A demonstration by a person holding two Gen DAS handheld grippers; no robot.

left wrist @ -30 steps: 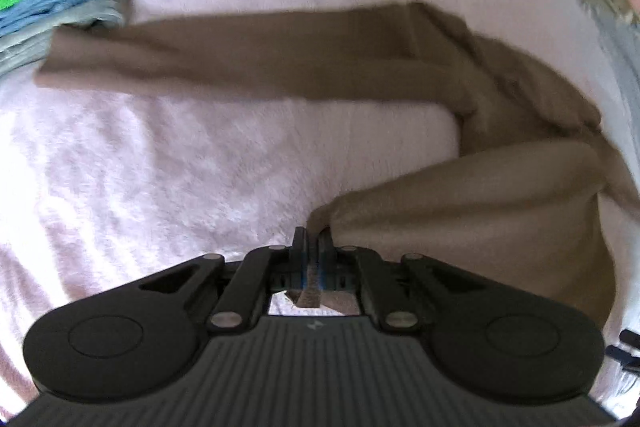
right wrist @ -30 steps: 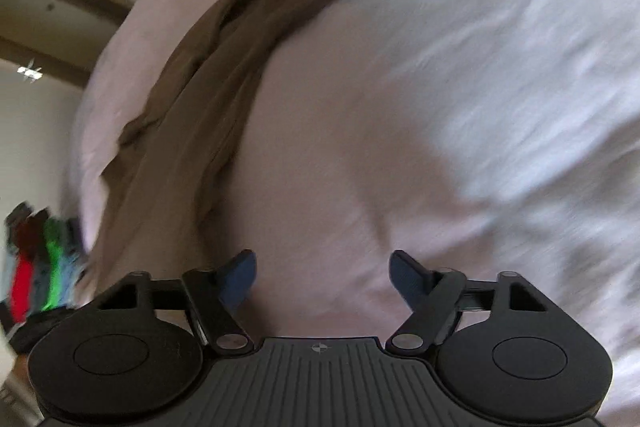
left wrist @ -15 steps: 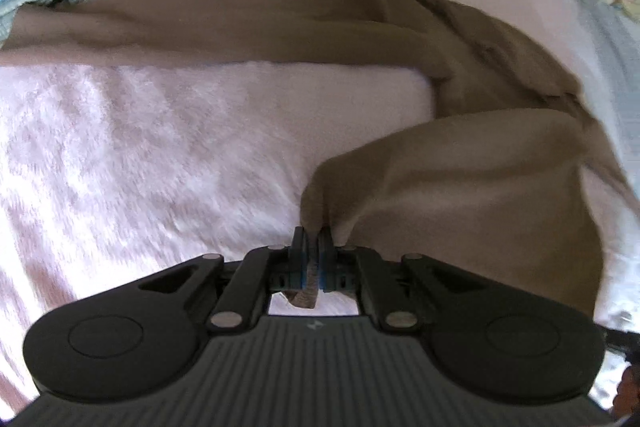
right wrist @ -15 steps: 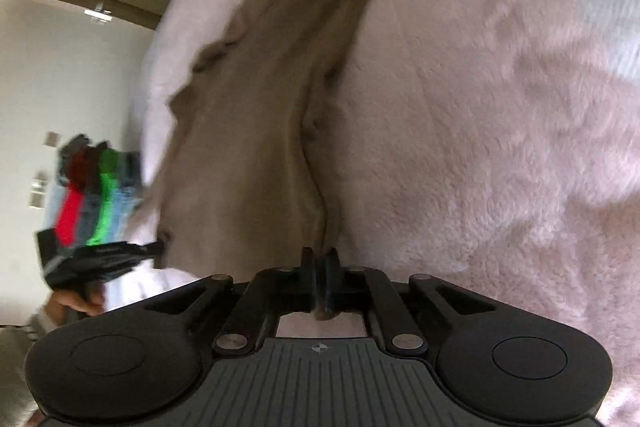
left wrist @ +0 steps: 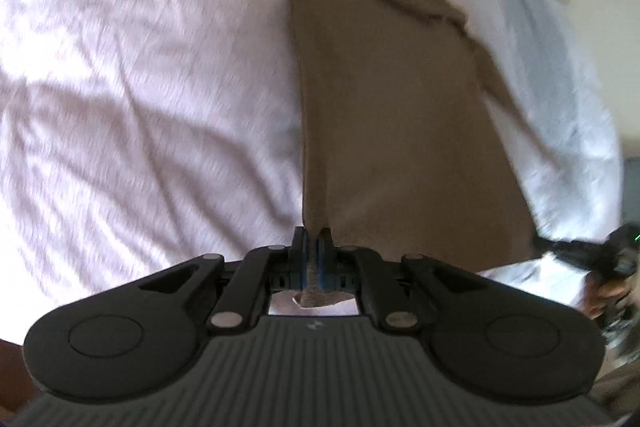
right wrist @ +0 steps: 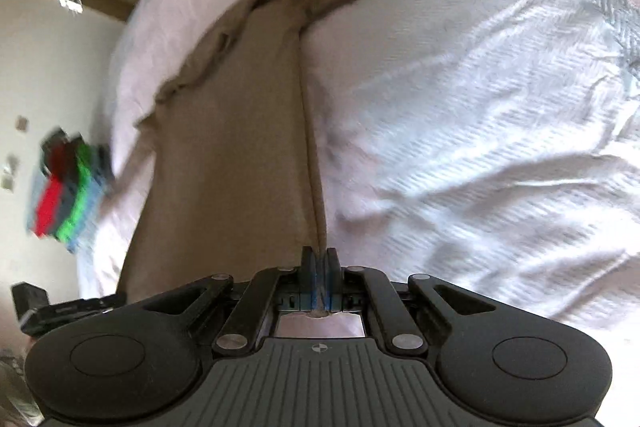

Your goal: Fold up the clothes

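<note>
Both corners now lifted, my right gripper [right wrist: 319,259] closed on the brown top [left wrist: 400,115] since a second ago; left gripper [left wrist: 311,239] pinches the other hem corner, cloth stretched toward 12 over the bed [left wrist: 140,67] to flatten it for folding

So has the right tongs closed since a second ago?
Yes. The right tongs, open above the pink blanket then, now pinch the brown garment edge.
</note>
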